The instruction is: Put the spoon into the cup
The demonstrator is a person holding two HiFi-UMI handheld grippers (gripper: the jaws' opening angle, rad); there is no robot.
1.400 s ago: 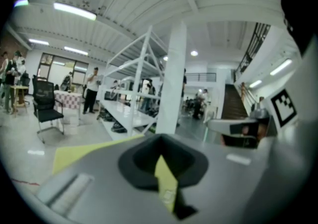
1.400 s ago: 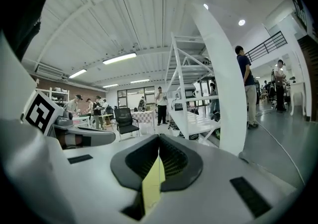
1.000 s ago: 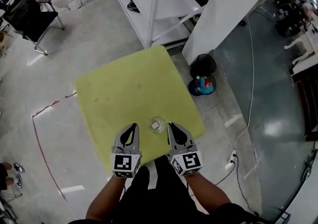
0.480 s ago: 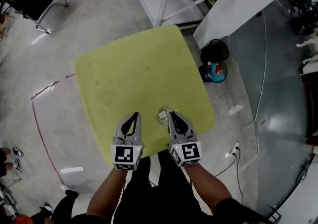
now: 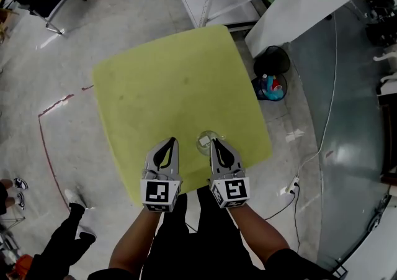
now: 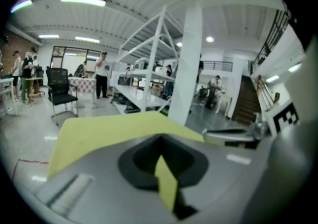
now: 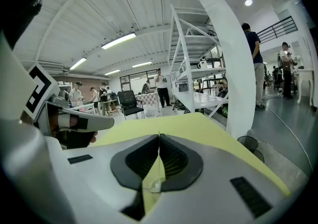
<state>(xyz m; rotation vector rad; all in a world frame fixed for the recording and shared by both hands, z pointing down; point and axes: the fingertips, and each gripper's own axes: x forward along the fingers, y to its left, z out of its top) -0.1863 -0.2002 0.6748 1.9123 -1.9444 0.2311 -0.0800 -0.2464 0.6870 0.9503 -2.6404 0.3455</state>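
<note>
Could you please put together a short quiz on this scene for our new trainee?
1. True or false: the clear cup stands on the floor.
2. Where is the cup? A) between the left gripper and the right gripper; B) to the left of both; C) to the right of both.
3. Fill in: the table has a ___ top.

Key:
1. False. It stands on the table, near the person's edge.
2. A
3. yellow-green
</note>
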